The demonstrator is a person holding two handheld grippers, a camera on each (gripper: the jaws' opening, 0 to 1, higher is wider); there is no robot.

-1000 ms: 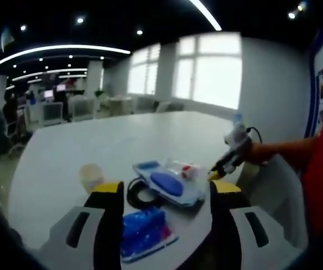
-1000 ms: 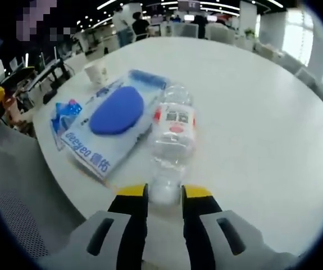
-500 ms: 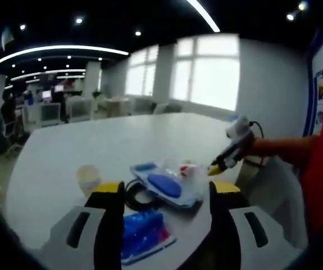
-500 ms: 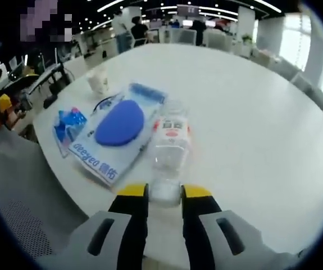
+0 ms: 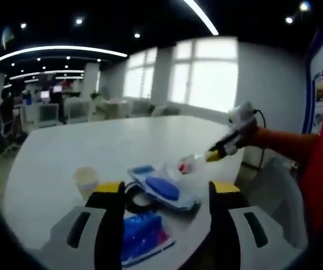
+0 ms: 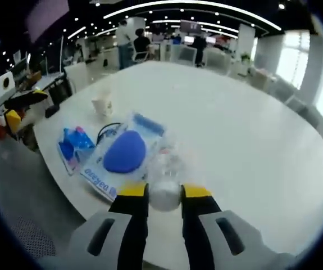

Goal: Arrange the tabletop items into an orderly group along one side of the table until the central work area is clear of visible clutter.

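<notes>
R gripper (image 6: 163, 192) pinches the cap end of a clear bottle (image 6: 165, 169), jaws closed tight on it – the bottle is lifted off the table (image 6: 251, 140) and points away from the camera, red-and-white label blurred. In the left gripper view the same bottle (image 5: 187, 166) hangs in the air above the table's near edge, held by the R gripper (image 5: 213, 155) coming in from the right on a red-sleeved arm. L gripper (image 5: 164, 194) has jaws spread wide, nothing between them, hovering over the table edge. Below the bottle lies a clear pack w/ a blue oval (image 6: 122, 156), flat on the table; just beside it a black cable coil (image 6: 106, 131) and a blue packet (image 6: 74, 145) at the edge. A paper cup (image 6: 102, 104) stands upright a bit further in – apart from the rest. Rest of the white table is bare; office desks & people in the bg.
</notes>
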